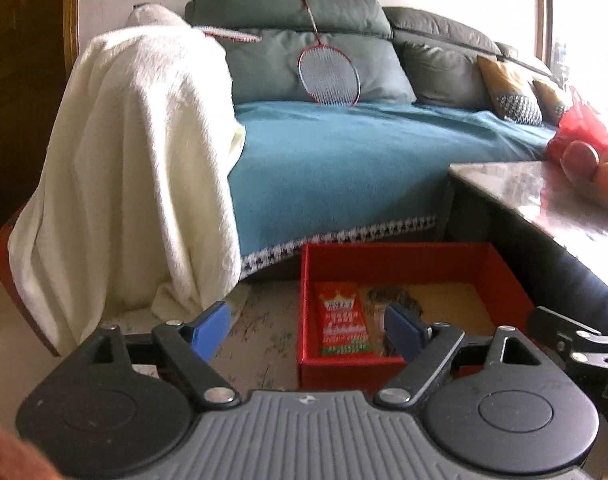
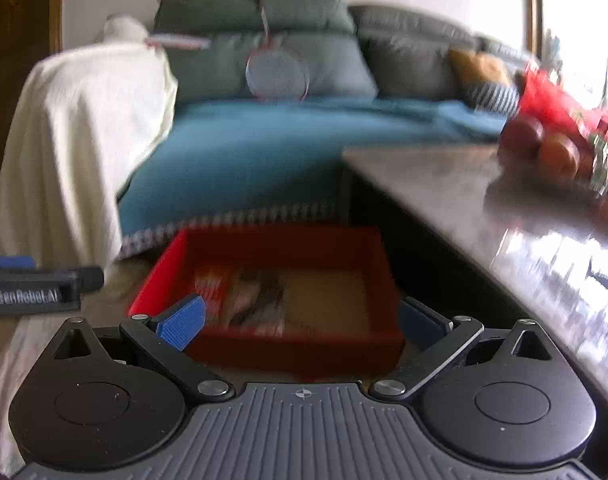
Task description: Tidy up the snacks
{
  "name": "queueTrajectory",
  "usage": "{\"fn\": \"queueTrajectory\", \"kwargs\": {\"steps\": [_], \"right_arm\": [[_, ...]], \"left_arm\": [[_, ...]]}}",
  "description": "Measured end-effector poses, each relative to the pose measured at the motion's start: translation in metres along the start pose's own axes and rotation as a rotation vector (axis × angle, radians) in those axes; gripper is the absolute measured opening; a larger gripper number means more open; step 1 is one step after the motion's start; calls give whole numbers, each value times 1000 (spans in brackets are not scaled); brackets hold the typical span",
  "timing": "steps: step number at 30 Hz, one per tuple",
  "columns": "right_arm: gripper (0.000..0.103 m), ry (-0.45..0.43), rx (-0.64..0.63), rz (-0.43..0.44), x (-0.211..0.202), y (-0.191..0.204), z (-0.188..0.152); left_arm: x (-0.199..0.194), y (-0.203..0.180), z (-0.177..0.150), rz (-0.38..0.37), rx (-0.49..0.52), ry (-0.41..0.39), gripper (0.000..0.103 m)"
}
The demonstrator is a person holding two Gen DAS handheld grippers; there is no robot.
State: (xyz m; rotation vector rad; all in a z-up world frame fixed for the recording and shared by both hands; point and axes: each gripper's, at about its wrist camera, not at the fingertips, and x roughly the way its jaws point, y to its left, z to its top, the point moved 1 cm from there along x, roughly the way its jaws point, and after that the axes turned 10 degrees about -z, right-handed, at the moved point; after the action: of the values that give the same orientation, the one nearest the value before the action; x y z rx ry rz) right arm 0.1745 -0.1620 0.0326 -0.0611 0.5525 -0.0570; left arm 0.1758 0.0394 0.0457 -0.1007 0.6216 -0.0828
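Observation:
A red open box (image 1: 384, 256) stands on the floor beside the sofa. Inside it lie a red snack packet (image 1: 342, 322) and a brownish packet (image 1: 396, 300) next to it. My left gripper (image 1: 306, 326) hovers over the box's near left corner, open, with nothing between its blue pads (image 1: 211, 330). In the right wrist view the same box (image 2: 279, 240) with its packets (image 2: 239, 292) lies just ahead, blurred. My right gripper (image 2: 304, 322) is above the box's near wall, open and empty. The left gripper's finger (image 2: 31, 284) shows at the left edge.
A glossy low table (image 2: 444, 184) stands to the right of the box, carrying round fruit (image 2: 556, 156), a red bag (image 2: 544, 96) and blurred packets (image 2: 600, 152). Behind is a sofa with a teal cover (image 1: 344, 152), a white blanket (image 1: 135, 160) and a badminton racket (image 1: 328, 72).

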Motion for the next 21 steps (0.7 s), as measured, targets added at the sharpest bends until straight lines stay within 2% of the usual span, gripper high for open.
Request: {"fn": "queueTrajectory", "kwargs": {"steps": [3,6,8,11,13,17,21], "right_arm": [[103,76,27,38,4,-4,-10],[103,63,32,33,-8,-7,-17],[103,35,34,39,-17,-8,-16],[103,65,36,62,-14,-7,-18],[103,134,53,96,0,-6,-21],[103,148,63,111,3,-6,-22],[103,163,65,128,7,-2,-23]], "left_arm": [[-1,9,-7,-20,-16,46,79],[-5,16,-14,-42,-21,90,79],[-8,18,-21,-28,-11,100,78],[-4,24,-32,-14,-21,152,79],[4,30,-40,7,-36,197,79],[24,40,-54,43,-82,298,78],[37,45,-62,62,-137,341,78]]}}
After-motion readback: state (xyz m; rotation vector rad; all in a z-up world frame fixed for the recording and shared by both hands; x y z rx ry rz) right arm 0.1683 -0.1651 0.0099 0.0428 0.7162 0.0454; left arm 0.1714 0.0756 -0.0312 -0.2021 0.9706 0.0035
